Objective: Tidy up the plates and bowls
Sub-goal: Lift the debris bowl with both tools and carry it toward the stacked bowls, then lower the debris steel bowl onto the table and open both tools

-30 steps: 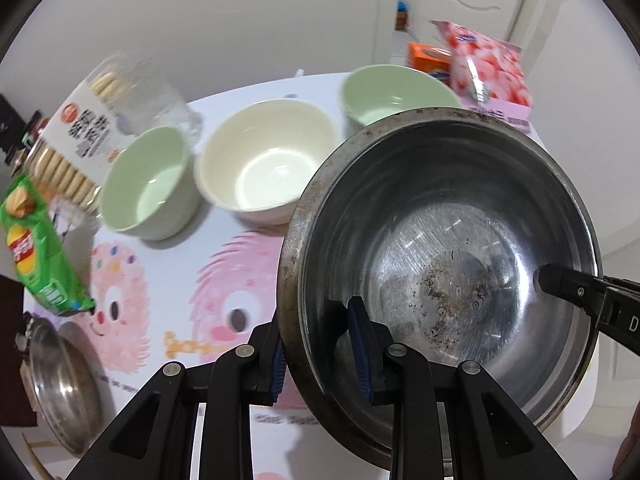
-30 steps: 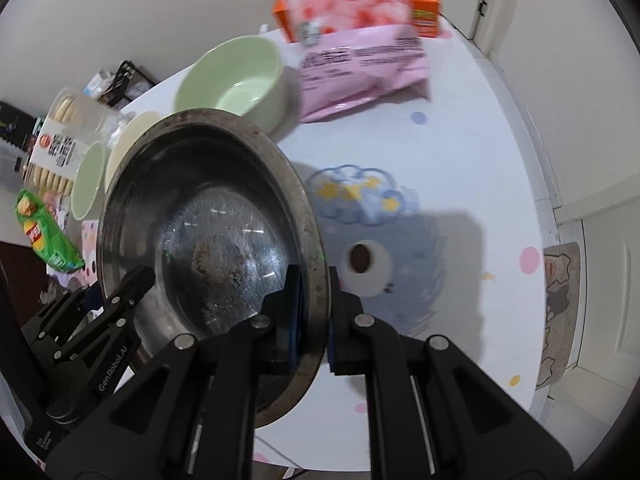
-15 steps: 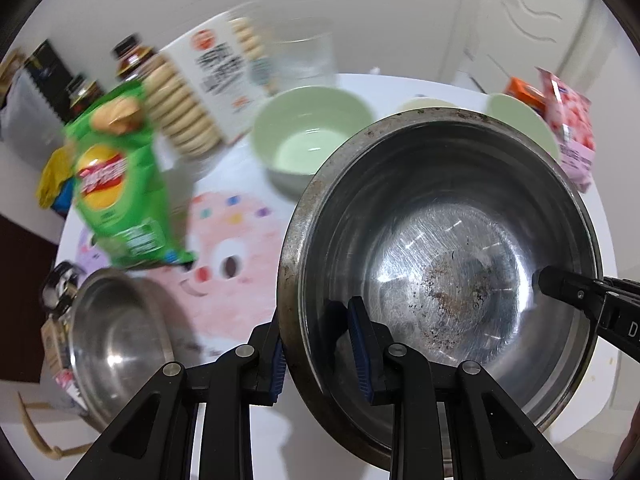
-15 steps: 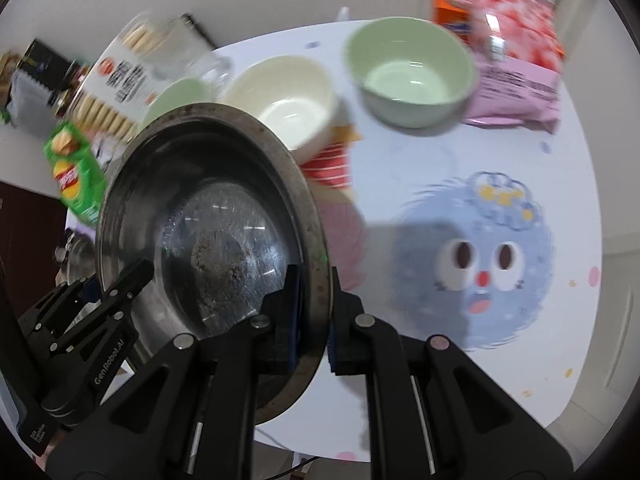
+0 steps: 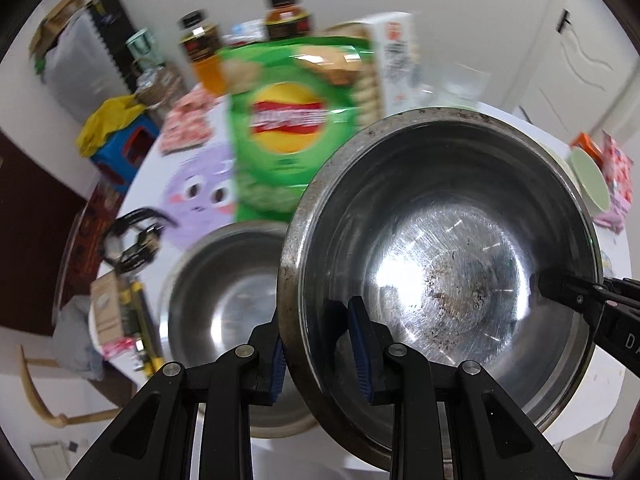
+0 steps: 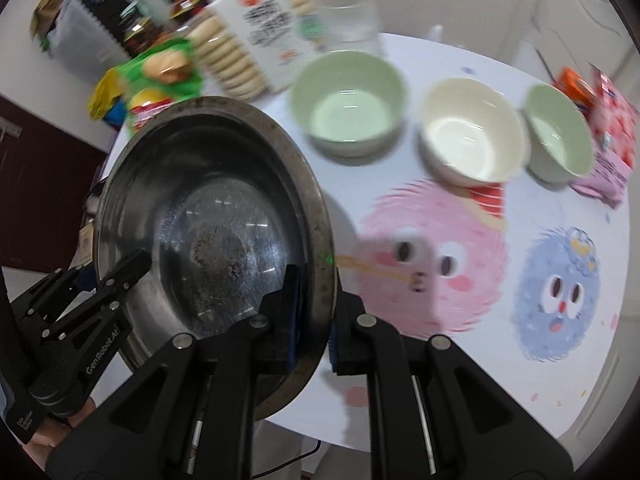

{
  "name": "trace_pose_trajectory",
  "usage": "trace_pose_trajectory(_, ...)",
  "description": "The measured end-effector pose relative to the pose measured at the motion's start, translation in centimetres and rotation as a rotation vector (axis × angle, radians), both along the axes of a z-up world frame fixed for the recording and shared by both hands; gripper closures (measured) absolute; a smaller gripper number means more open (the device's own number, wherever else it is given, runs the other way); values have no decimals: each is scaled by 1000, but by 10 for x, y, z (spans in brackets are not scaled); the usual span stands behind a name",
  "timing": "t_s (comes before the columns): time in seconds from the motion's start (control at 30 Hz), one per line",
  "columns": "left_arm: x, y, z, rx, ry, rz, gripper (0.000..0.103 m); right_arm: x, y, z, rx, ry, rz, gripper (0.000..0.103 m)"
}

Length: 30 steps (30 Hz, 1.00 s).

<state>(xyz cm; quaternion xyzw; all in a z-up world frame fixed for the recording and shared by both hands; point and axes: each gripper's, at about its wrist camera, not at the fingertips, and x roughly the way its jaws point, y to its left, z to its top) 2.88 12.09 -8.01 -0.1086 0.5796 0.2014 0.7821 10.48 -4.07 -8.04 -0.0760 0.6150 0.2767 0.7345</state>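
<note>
A large, worn steel bowl [image 5: 440,240] hangs above the table, carried between both grippers. My left gripper [image 5: 318,352] is shut on its near rim, one pad inside the wall and one outside. My right gripper [image 6: 314,320] is shut on the opposite rim of the same steel bowl [image 6: 208,208]. A second steel bowl [image 5: 224,292] sits on the table just left of and below the carried one. Two pale green bowls [image 6: 348,100] [image 6: 558,132] and a cream bowl [image 6: 472,128] between them stand in a row at the back of the table.
A green chips bag [image 5: 288,136], a biscuit pack [image 6: 256,40] and a clear glass [image 6: 352,24] crowd the back left. Bottles [image 5: 204,52] stand behind them. Pink snack packs [image 6: 612,120] lie far right. The cartoon tablecloth [image 6: 556,300] reaches the table's near edge.
Both grippers have carried the big steel bowl leftward across the table. The chips bag and the second steel bowl have come close in the left wrist view. The grips look unchanged.
</note>
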Motion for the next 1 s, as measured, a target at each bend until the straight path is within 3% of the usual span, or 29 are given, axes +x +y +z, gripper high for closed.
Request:
trace_pose_trajectory(0.2,-31,50,-8,-9,25,82,75,-20,56,-9,-10,16,72,89)
trace_pose_trajectory(0.53,-66,96,-19,-26,29,167,75,-40,119,-24,-27,34,165,89)
trace_pose_trajectory(1.0,-82,108,-42,-62,63,206,75,-45,140,-49,-71,71,201,89)
